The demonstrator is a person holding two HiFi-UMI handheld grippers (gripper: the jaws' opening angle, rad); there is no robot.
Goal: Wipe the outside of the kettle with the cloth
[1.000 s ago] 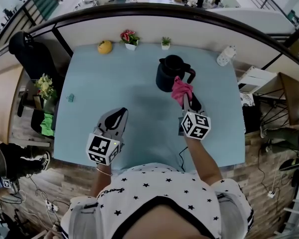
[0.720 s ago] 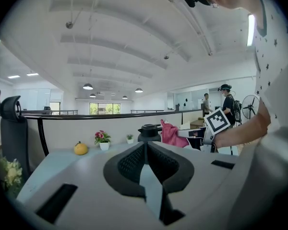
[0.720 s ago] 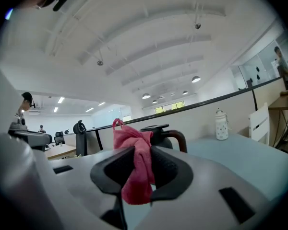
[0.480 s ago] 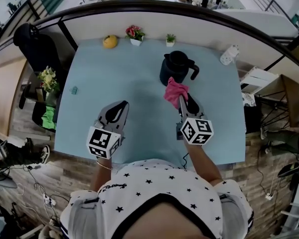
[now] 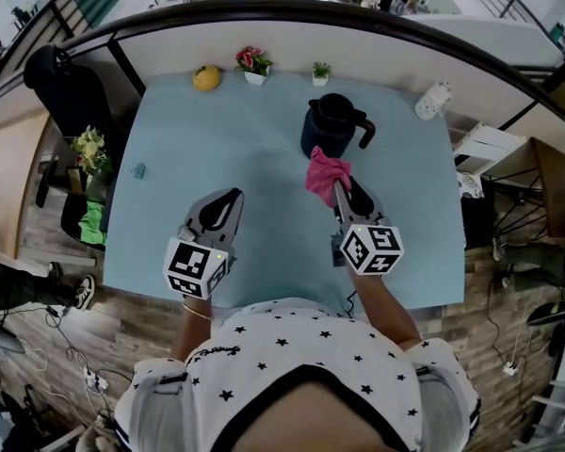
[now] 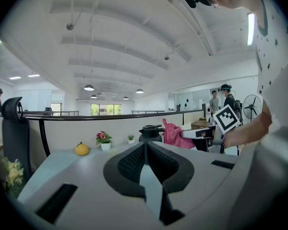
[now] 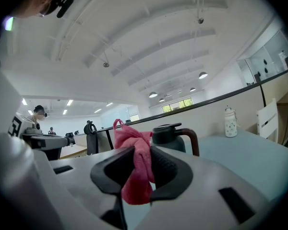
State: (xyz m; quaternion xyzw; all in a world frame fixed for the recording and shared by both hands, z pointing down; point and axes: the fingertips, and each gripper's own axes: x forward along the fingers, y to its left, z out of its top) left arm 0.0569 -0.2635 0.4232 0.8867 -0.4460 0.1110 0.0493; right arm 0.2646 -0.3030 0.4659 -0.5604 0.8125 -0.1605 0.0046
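At the lower left of the head view, the left gripper (image 5: 228, 201) hangs over the blue table (image 5: 217, 139), its jaws pressed together with nothing between them. At the table's far edge, upper left of centre, sit a yellow fruit (image 5: 205, 78) and a flower pot (image 5: 252, 64). Right of centre, the right gripper (image 5: 342, 188) pinches the pink cloth (image 5: 324, 173), bunched just below the black kettle (image 5: 331, 125), which stands upright at upper centre; whether they touch cannot be told.

Dressed in white short-sleeved shirt (image 5: 292, 351) with small black stars, dark neckline trim; thin bracelet (image 5: 196, 322) on left wrist; pale grey left gripper (image 5: 229, 199) and right gripper (image 5: 340, 186), black jaws, black-and-white marker cubes (image 5: 371, 249)
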